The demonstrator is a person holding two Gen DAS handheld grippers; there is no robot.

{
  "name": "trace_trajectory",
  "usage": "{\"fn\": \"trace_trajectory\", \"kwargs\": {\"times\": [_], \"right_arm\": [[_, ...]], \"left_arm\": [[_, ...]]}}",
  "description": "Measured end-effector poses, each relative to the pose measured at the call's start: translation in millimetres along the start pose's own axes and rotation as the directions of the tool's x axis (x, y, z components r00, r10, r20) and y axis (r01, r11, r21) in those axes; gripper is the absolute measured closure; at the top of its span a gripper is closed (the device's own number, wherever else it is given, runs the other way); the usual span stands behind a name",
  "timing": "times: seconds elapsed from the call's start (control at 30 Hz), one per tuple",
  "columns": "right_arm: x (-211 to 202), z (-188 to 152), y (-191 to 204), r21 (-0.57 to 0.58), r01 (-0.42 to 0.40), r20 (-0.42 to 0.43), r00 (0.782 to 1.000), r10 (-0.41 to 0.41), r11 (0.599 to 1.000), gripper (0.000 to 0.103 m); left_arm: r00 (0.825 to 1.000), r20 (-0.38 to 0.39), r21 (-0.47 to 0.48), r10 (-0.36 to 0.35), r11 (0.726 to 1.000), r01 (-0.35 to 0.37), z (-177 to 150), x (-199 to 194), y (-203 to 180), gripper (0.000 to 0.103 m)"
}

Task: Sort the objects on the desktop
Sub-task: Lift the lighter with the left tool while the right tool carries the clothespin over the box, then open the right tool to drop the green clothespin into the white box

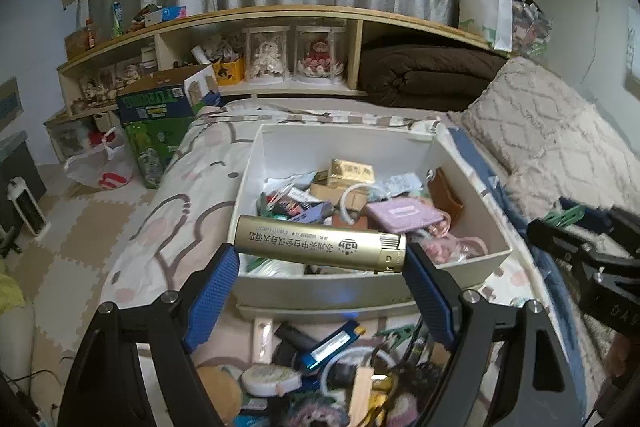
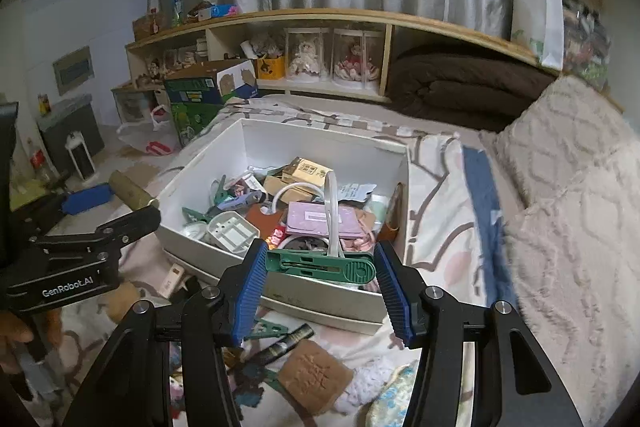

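My left gripper is shut on a gold lighter held crosswise by its two ends, above the near wall of the white box. My right gripper is shut on a green clothes peg, also held crosswise, over the near wall of the same white box. The box sits on the bed and holds several small items. In the right wrist view the left gripper with the gold lighter shows at the left. More small objects lie on the bedsheet below both grippers.
A patterned bedsheet covers the bed. A beige blanket lies to the right, a brown folded duvet at the back. A wooden shelf with dolls runs behind. A green carton and a plastic bag stand on the floor at the left.
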State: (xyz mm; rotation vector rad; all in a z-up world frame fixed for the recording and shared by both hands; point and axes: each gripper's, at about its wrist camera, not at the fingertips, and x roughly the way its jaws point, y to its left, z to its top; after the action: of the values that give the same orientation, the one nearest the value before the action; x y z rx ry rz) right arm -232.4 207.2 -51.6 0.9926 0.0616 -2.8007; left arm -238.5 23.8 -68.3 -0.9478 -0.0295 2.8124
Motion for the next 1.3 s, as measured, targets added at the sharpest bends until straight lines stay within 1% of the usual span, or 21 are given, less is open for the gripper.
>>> {"fn": "trace_trajectory", "kwargs": {"times": [0.1,0.27,0.43,0.63,0.8,0.93,1.03,1.3], "right_arm": [[10,5,-10,0.025,-0.026,-0.019,0.999,0.026,0.999,0.048],[28,18,-17,0.024,-0.023,-0.037,0.999,0.024,0.999,0.048],[48,34,-26,0.034,-0.036,-0.057,0.998,0.038,0.999,0.048],[80,57,-37,0.034,-0.017,-0.101,0.995,0.02,0.999,0.048],[111,77,-44,0.023,0.001,-0.138,0.99,0.002,1.0,0.048],[137,87,-49,0.01,0.028,-0.178,0.984,-0.026,1.0,0.048],[158,90,-52,-0.017,0.056,-0.221,0.974,-0.058,0.998,0.048],[200,84,-63,-0.05,0.081,-0.316,0.944,-0.093,0.995,0.048]], "left_arm": [[1.0,-0.003,0.005,-0.003,1.0,0.003,7,10,-2,0.02],[1.0,-0.006,0.015,-0.008,1.0,0.008,15,26,-5,0.02],[1.0,0.011,0.026,-0.022,0.999,0.021,25,40,-5,0.02],[1.0,0.008,0.035,-0.031,0.999,0.03,40,57,-2,0.02],[1.0,0.017,0.054,-0.017,0.998,0.016,50,70,-2,0.02],[1.0,0.004,0.05,-0.02,0.999,0.02,52,81,1,0.02],[1.0,-0.003,0.052,-0.019,0.998,0.019,51,87,2,0.02],[0.999,-0.04,0.038,-0.024,0.999,0.026,47,108,10,0.02]]}}
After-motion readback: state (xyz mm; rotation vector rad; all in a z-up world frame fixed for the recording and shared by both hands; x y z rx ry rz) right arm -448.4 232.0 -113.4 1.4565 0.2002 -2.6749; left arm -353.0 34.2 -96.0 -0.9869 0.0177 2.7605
